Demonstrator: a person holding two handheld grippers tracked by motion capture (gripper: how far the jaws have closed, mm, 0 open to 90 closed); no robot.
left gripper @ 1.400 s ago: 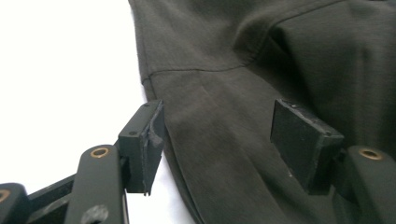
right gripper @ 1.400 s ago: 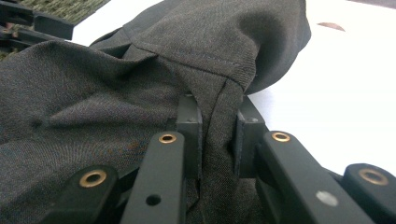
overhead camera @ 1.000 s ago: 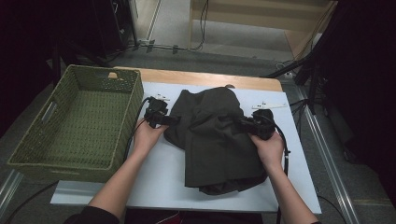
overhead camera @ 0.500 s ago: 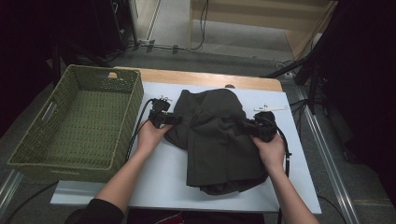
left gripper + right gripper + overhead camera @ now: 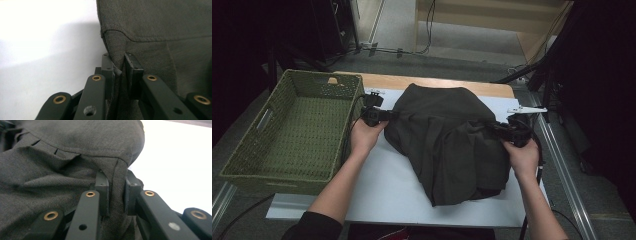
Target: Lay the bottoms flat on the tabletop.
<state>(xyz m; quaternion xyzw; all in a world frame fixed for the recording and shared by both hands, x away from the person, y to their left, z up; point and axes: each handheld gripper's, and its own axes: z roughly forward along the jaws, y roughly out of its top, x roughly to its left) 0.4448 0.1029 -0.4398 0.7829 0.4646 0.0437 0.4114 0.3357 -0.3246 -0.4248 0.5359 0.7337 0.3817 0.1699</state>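
A dark olive garment (image 5: 447,140) lies bunched on the white table top (image 5: 387,190). My left gripper (image 5: 389,116) holds its left edge; its jaws have just been closing and now pinch a fold of the cloth (image 5: 120,67) between the pads. At the garment's right side my right gripper (image 5: 492,129) is shut on another fold of the same fabric (image 5: 116,187). Both edges are lifted slightly off the table, and the cloth sags between the two hands.
A green woven basket (image 5: 292,130) stands at the left of the table, right beside my left hand. A wooden strip (image 5: 437,82) runs along the far edge. A small white object (image 5: 526,109) lies at the far right. Cables trail past the right edge.
The left gripper has closed on the garment's left edge and risen. The right hand has pulled its edge outward to the right, so the garment is spread wider and lifted.
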